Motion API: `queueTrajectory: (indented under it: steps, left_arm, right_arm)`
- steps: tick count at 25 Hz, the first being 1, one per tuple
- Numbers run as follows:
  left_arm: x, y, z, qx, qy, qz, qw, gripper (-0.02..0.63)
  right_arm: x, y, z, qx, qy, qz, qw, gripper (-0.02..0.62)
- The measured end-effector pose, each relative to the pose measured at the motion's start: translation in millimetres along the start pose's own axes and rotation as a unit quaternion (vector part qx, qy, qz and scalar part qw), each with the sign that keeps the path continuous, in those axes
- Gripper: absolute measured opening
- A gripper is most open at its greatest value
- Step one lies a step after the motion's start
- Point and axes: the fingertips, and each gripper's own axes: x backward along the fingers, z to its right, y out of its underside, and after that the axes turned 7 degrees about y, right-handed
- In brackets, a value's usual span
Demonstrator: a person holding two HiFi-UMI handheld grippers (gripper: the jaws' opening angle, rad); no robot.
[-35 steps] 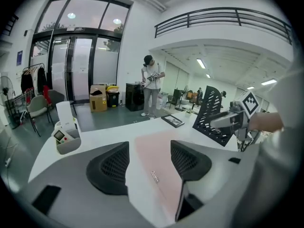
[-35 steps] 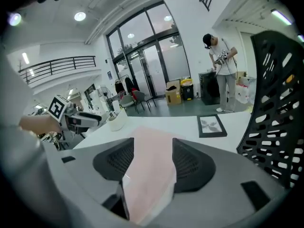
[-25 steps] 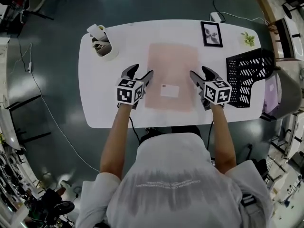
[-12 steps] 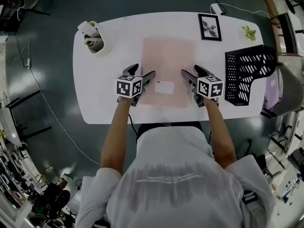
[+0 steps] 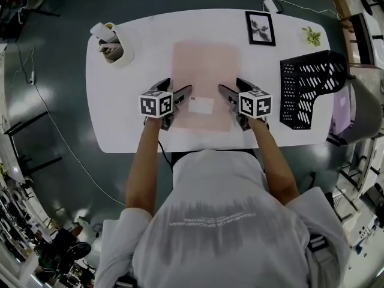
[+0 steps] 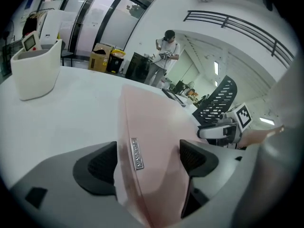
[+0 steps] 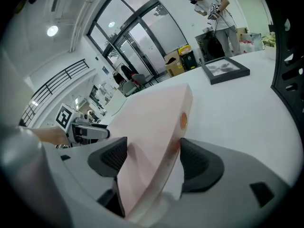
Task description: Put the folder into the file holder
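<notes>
A pink folder (image 5: 204, 80) lies flat on the white table (image 5: 120, 125), with a white label (image 5: 200, 105) near its front edge. My left gripper (image 5: 175, 87) sits at the folder's front left edge and my right gripper (image 5: 233, 86) at its front right edge. In the left gripper view the jaws (image 6: 145, 163) have just been opening and straddle the folder's spine (image 6: 152, 122), pads apart from it. The right gripper's jaws (image 7: 152, 158) have also been opening, with the folder's edge (image 7: 152, 122) between them. The black mesh file holder (image 5: 306, 89) stands at the table's right end.
A white desk caddy (image 5: 117, 50) stands at the far left corner. A black picture frame (image 5: 260, 27) and a small plant (image 5: 312, 36) sit along the far edge. A person (image 6: 166, 51) stands in the background beyond the table.
Both grippers have come down and moved inward onto the folder's two side edges. Their jaws have spread wider.
</notes>
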Motion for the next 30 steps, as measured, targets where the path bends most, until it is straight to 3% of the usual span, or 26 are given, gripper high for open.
queueTrajectory:
  steps: [8,12,19,26,30]
  left_arm:
    - [3,1,-2,-0.025,0.0,0.046,0.9987,0.41]
    - [2,1,-2,-0.029,-0.004,0.045,0.9986,0.41]
    - [1,2,-2,-0.033,-0.005,0.045,0.9984,0.41]
    - [2,1,-2,-0.028,-0.002,0.046,0.9986,0.41]
    - [2,1,-3,-0.024,-0.001,0.046,0.9986,0.41]
  right_arm:
    - [-3,-4,-3,-0.027,-0.021,0.009,0.999,0.341]
    - [-4,-7,-3,-0.04,-0.016,0.021,0.999,0.347]
    - [2,-14,1,-0.107,-0.032,0.034,0.993,0.348]
    - [9,-29,-1,-0.208,-0.071,0.079,0.972,0.354]
    - [13,-33,-2,-0.232,-0.091,0.096,0.964,0.371]
